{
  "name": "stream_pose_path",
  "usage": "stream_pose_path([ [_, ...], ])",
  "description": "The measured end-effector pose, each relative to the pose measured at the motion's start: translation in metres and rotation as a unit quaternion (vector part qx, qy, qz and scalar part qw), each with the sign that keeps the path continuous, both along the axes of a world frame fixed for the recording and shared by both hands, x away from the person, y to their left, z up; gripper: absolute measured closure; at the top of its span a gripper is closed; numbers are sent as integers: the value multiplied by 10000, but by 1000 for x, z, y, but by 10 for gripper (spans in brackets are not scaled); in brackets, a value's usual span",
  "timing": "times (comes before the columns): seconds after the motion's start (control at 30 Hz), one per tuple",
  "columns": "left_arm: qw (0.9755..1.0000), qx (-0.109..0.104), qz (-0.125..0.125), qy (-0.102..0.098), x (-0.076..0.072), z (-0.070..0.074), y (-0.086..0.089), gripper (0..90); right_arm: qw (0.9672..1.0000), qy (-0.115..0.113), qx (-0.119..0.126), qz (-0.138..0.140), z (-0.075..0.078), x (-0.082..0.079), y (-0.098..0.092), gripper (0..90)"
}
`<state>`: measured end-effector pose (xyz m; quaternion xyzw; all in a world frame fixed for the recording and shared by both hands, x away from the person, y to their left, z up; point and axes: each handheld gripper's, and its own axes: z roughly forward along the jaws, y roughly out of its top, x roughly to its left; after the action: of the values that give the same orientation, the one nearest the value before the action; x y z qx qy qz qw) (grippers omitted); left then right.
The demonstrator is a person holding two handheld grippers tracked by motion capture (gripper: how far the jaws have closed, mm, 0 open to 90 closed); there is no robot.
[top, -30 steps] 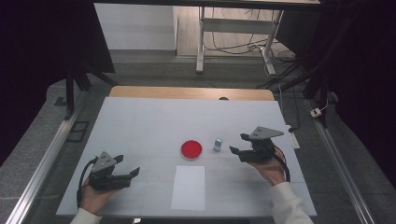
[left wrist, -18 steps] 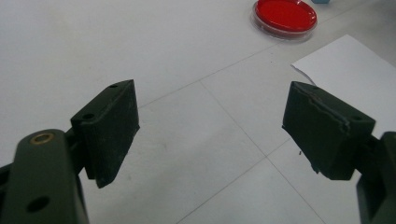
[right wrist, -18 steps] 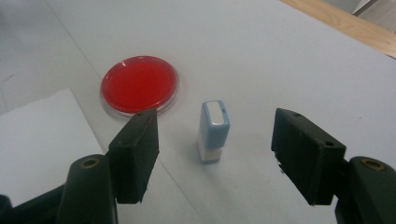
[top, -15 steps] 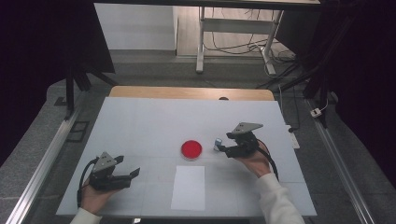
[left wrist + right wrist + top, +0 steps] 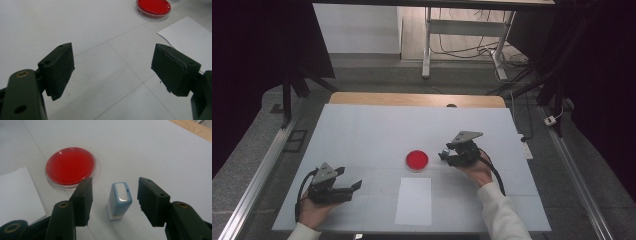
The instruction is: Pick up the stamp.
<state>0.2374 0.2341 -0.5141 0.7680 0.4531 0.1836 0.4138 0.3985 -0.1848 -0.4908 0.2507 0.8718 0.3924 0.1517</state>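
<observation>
In right gripper view, right claw [image 5: 113,200] closing, stamp [image 5: 119,200] between jaws untouched; left claw [image 5: 112,72] open.

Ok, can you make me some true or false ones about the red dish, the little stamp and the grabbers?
1. The stamp stands between the jaws of the right gripper. True; the jaws have just been closing, but gaps still show on both sides.
2. The stamp sits on the paper. False; it stands on the bare table, right of the dish.
3. The left gripper holds the dish. False; its jaws are open with nothing between them.
4. The dish is red and round. True.
5. The stamp is lying flat. False; it stands upright.
</observation>
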Motion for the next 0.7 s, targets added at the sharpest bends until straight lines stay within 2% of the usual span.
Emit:
stream_pose_path([
  [0.27,10000,8,13,2,0,0,1,183,10000,-13,-54,-11,-2,1,-1,543],
  [0.7,10000,21,19,13,0,-1,1,183,9999,-34,-101,76,-4,1,-1,738],
])
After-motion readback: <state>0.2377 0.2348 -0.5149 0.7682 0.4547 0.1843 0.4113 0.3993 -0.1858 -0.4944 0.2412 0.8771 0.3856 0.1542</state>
